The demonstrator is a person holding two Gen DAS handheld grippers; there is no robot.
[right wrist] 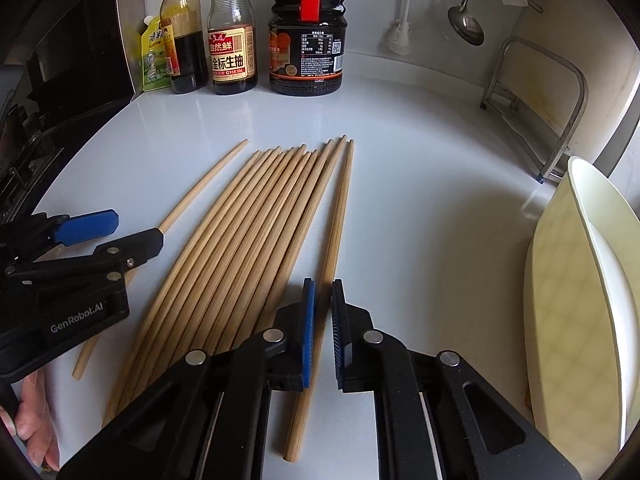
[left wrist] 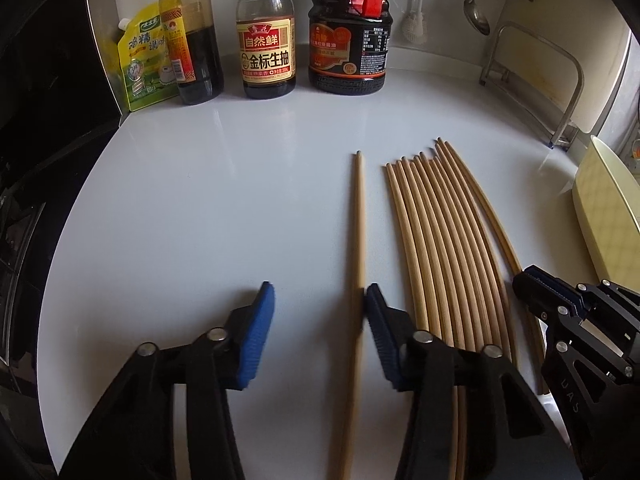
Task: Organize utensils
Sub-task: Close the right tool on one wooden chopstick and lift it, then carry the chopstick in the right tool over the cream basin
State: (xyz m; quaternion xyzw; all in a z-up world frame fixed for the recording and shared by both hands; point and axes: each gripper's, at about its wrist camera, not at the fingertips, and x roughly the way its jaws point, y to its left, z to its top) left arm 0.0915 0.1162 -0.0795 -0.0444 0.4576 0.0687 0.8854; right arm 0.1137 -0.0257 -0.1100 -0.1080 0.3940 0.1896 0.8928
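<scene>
Several bamboo chopsticks (left wrist: 440, 248) lie side by side on the white counter (left wrist: 200, 200); they also show in the right wrist view (right wrist: 240, 248). One single chopstick (left wrist: 358, 240) lies apart to their left. My left gripper (left wrist: 320, 304) is open, and the single chopstick lies against the inside of its right finger. My right gripper (right wrist: 322, 320) is nearly shut around the rightmost chopstick (right wrist: 336, 232), which lies on the counter between its pads; a narrow gap remains. The left gripper also shows in the right wrist view (right wrist: 120, 232), open.
Sauce bottles (left wrist: 266, 40) and a seasoning pouch (left wrist: 144, 64) stand along the back wall. A metal rack (right wrist: 540, 112) stands at the back right, a ladle (right wrist: 466, 20) hangs above. Cream bowls and plates (right wrist: 580, 280) stand at the right. A dark stove (right wrist: 24, 128) borders the left.
</scene>
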